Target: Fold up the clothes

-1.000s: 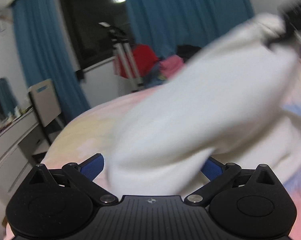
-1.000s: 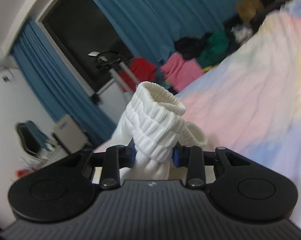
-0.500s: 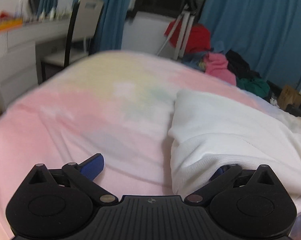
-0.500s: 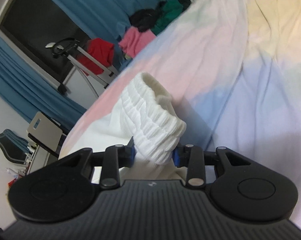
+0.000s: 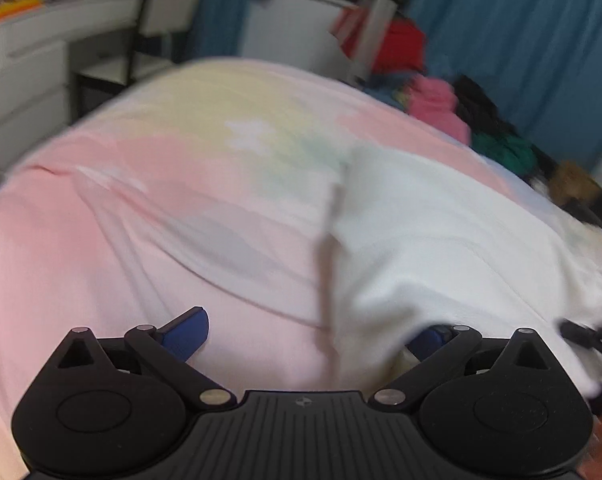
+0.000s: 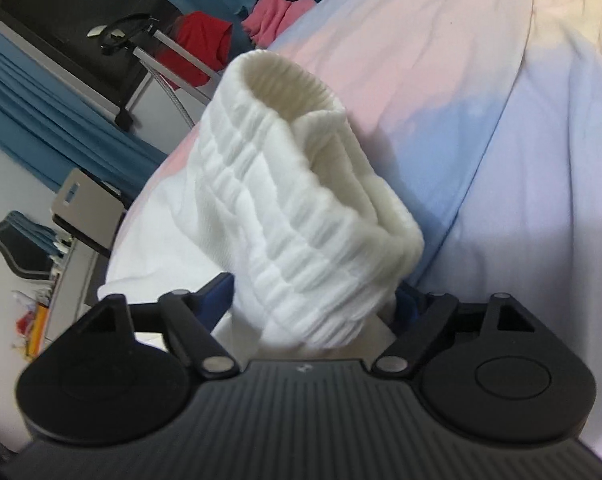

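Observation:
A white knit garment (image 5: 441, 240) lies spread on the pastel bed sheet (image 5: 141, 220), right of centre in the left wrist view. My left gripper (image 5: 307, 336) is open just above the sheet. Its left finger is bare, and the garment's near edge drapes over its right finger (image 5: 429, 338). In the right wrist view the garment's ribbed cuff (image 6: 301, 200) stands up between the fingers of my right gripper (image 6: 311, 300). The jaws are opening. The cuff has sprung back to its full width and is no longer pinched. The rest of the garment (image 6: 161, 232) trails off to the left.
Red, pink, black and green clothes (image 5: 437, 100) are piled at the bed's far edge, beside a tripod (image 6: 153, 40) and blue curtains (image 5: 521, 40). A chair (image 5: 161, 12) and white drawers (image 5: 21, 80) stand past the bed's left side.
The garment, lifted and blurred a second ago, has come down onto the bed. My left gripper swung and rolled off it. My right gripper sank and its jaws spread from a tight pinch on the cuff.

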